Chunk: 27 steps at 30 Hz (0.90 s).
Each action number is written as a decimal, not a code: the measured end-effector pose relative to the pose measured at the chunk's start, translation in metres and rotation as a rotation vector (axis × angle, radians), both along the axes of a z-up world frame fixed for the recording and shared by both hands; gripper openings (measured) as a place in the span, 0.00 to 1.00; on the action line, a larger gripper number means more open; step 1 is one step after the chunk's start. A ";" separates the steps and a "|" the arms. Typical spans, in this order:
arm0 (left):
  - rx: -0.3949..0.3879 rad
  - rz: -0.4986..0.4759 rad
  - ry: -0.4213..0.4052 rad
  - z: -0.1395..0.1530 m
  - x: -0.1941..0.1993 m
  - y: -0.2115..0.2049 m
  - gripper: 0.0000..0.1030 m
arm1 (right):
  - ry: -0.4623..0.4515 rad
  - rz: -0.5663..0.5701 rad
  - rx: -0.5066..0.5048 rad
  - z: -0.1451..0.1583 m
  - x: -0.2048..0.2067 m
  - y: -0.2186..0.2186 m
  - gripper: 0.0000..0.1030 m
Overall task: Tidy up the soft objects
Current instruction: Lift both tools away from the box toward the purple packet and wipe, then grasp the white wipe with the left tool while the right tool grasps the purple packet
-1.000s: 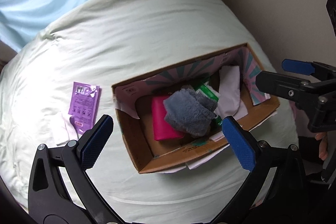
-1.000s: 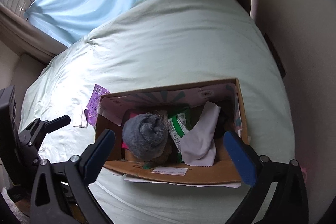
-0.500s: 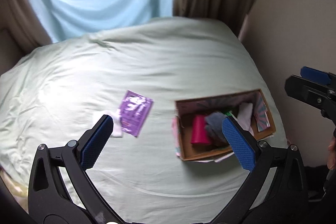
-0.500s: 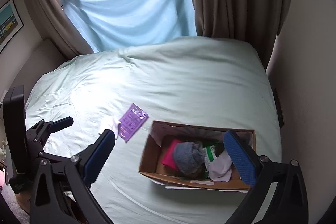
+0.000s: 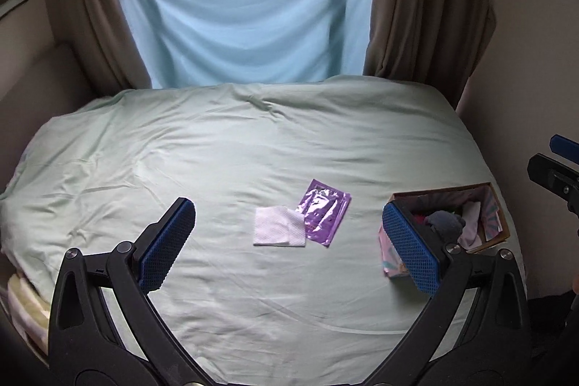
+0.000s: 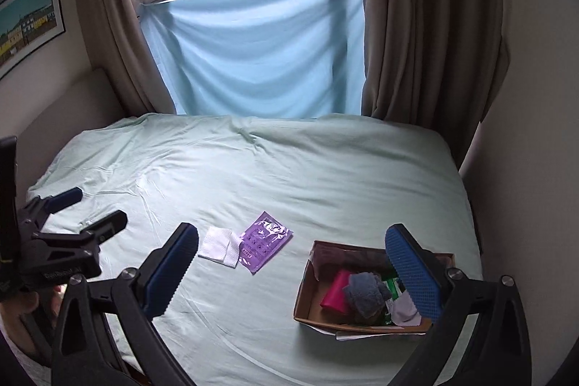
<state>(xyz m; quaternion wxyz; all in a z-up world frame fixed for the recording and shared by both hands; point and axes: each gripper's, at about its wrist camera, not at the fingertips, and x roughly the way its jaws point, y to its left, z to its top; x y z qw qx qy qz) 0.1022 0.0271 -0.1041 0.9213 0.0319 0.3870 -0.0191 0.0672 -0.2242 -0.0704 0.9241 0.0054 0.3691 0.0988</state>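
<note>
Box (image 6: 305,292) near right bed edge, purple packet (image 6: 263,240) mid-sheet, tools spread wide

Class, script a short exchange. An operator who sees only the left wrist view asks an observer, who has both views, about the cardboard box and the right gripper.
Operator: Part of the cardboard box is hidden for me. What lies at its left end?
Observer: A flat pink pack, touching the grey fluffy cloth.
Operator: I see only an edge of the right gripper. Is it holding anything?
Observer: No, its jaws stand wide open and hold nothing.
</note>
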 end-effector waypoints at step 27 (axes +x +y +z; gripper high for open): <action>-0.122 -0.122 0.281 -0.199 0.137 0.097 1.00 | 0.295 -0.204 0.144 -0.168 0.153 0.128 1.00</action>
